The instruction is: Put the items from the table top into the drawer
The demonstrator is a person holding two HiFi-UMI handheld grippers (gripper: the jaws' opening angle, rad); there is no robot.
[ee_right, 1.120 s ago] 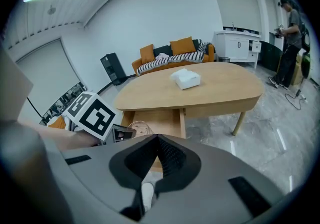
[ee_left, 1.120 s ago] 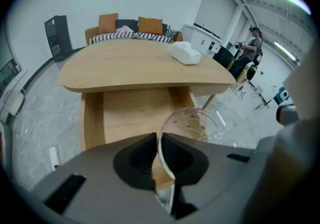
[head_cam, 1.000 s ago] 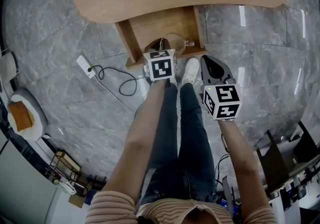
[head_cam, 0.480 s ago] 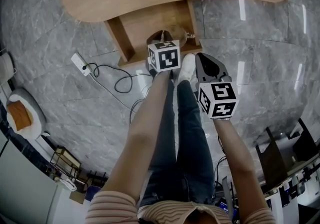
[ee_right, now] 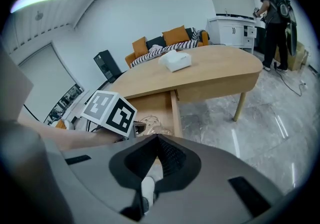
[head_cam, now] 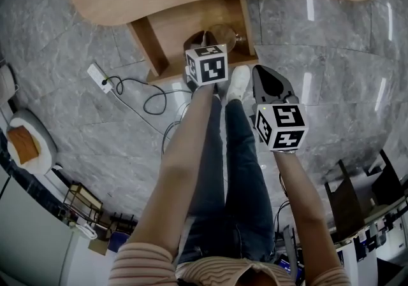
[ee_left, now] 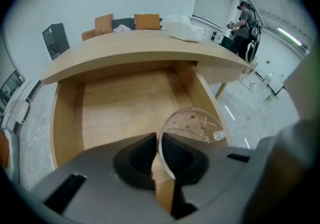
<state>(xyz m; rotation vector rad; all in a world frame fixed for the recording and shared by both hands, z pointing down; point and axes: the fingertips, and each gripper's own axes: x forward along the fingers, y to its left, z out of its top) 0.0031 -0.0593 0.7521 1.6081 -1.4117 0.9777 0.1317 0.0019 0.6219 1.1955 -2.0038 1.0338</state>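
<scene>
Pinching thin rim of clear round glass cup with left tool, open wooden drawer just beyond. Light, slick, fragile, so easy on that rim. Holding right tool pressed together, empty.

Open wooden drawer, pulled out toward the near side from under the curved table top; its floor is bare apart from one item. Clear glass cup, at the drawer's near right corner, tilted, its thin round rim pinched between the closed jaws of the left gripper. White soft packet lies on the table top, far right.
</scene>
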